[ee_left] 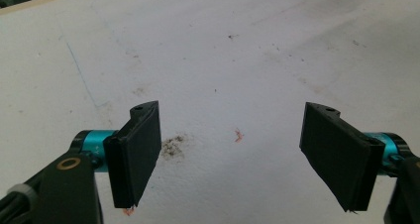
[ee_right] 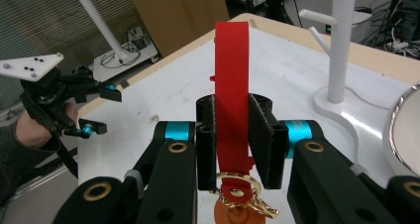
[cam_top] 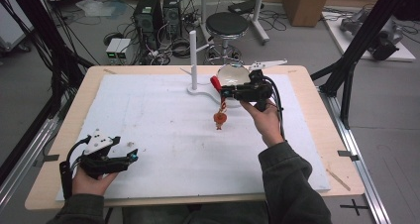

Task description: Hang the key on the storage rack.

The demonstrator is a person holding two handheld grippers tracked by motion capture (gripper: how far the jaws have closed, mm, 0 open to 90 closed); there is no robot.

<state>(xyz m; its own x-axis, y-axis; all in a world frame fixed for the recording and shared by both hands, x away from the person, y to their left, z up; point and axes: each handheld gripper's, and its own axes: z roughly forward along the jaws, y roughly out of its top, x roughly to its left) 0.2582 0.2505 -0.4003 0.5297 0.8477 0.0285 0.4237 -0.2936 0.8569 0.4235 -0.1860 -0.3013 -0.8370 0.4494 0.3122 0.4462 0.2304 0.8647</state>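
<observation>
The right claw (ee_right: 233, 140), raised near the white stand (cam_top: 193, 60), is clamped on the red strap (ee_right: 231, 80), while the left claw (ee_left: 233, 154) rests apart on the counter (cam_top: 163, 135), far from the stand.

A lab: computer towers (cam_top: 157, 17), tangled cables (cam_top: 173, 48) (floor-level), black rig frames (cam_top: 364, 38).

Your right gripper's jaws hide the middle of the red strap (ee_right: 231, 100). The orange charm (ee_right: 233, 215) beneath runs off the frame's bottom edge, its shape unreadable.
</observation>
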